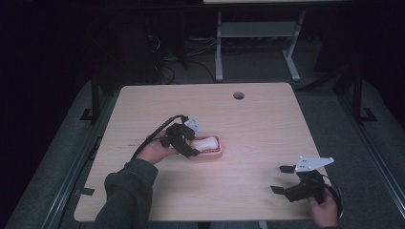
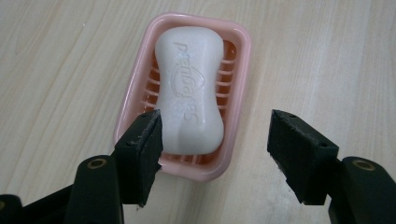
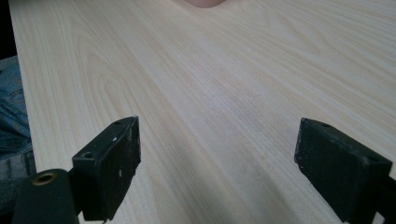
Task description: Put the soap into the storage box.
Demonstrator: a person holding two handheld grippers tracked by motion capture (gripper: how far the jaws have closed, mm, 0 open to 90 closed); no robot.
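Left hand-held gripper sits at the near-left end of a pink soap dish mid-bench, white soap bar in the dish. Right hand-held gripper is well apart, over the near right corner, jaws spread, nothing between them.

Left gripper view: jaws apart, hand-held gripper straddling the near end of the soap bar; left pad beside the bar, contact unclear. Dish lies flat on the wood.

Right gripper view: hand-held gripper wide apart over the bare bench.
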